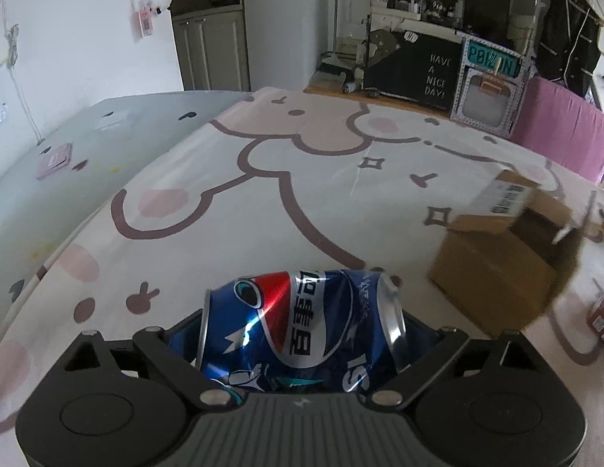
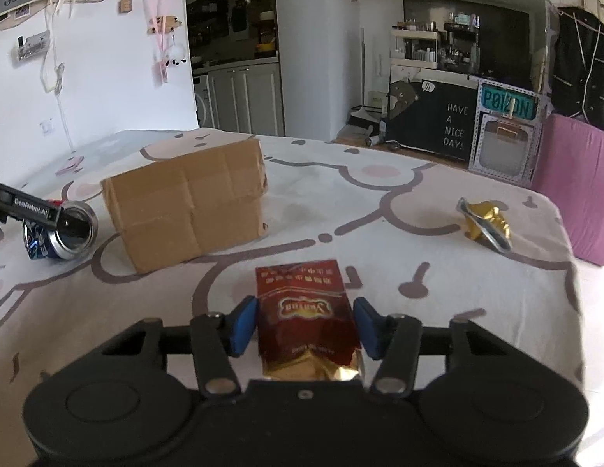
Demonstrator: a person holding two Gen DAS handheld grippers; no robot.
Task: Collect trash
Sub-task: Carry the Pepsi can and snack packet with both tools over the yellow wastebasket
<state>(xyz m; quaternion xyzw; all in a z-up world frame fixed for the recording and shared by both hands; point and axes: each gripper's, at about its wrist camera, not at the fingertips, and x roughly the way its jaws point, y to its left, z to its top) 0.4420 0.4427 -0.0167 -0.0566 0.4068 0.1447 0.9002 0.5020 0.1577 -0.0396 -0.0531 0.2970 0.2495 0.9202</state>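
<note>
In the left wrist view my left gripper (image 1: 302,334) is shut on a dented blue Pepsi can (image 1: 302,323), held sideways just above the patterned tablecloth (image 1: 231,202). The same can (image 2: 60,241) and the left gripper (image 2: 64,222) show at the far left of the right wrist view. My right gripper (image 2: 303,325) is open, its blue pads (image 2: 241,325) on either side of a red and gold packet (image 2: 307,319) lying on the cloth, with small gaps. A crushed gold can (image 2: 486,222) lies far right.
An open cardboard box (image 2: 189,202) stands on the table between the two grippers; it also shows in the left wrist view (image 1: 508,257). A pink cushioned seat (image 2: 574,183) borders the table's right edge. A small red carton (image 1: 603,315) sits at the left view's right edge.
</note>
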